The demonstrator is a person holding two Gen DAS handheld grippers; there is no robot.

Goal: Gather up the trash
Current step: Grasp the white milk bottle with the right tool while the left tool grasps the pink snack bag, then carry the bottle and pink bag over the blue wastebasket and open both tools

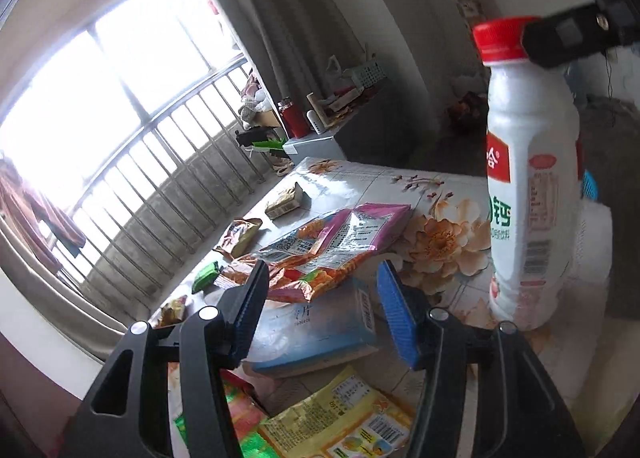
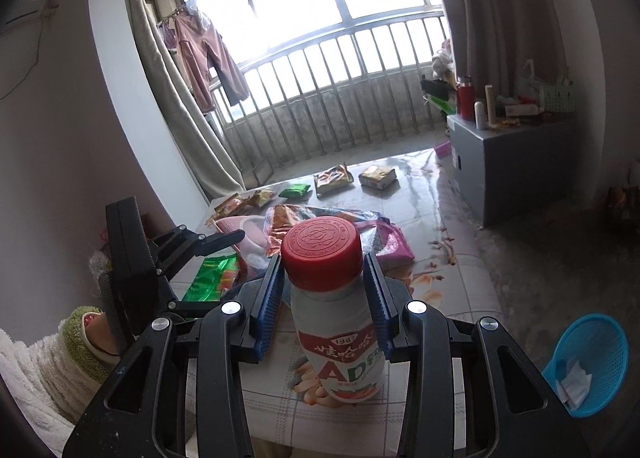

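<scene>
A white drink bottle [image 2: 335, 322] with a red cap [image 2: 322, 252] stands at the centre of the right wrist view, clamped just below the cap between the blue pads of the right hand-held gripper [image 2: 325, 290]; whether its base rests on the desk cannot be told. In the left wrist view the same bottle rises along the right edge of the frame, one black finger of that gripper crossing its cap.

The left hand-held gripper [image 1: 320, 310] hangs over the litter with its jaws apart and nothing between the pads; below the gap lie a pale blue tissue pack [image 1: 320, 334] and, beyond it, a pink-and-orange snack bag [image 1: 332, 238]. A yellow wrapper [image 1: 340, 418] lies at the bottom of that frame beside a green-and-red foil wrapper [image 1: 240, 414]. Farther up the desk [image 2: 440, 218], which is covered in a flowered cloth, sit a small green packet [image 2: 295, 191], an orange packet [image 2: 334, 178] and a tan packet [image 2: 378, 176].

A blue basket [image 2: 592, 362] holding crumpled white paper stands on the floor at lower right of the right wrist view. A grey cabinet [image 2: 516, 166] with a red flask [image 2: 465, 97] on top stands at right, before a barred window [image 2: 320, 18] where pink clothing [image 2: 208, 54] hangs.
</scene>
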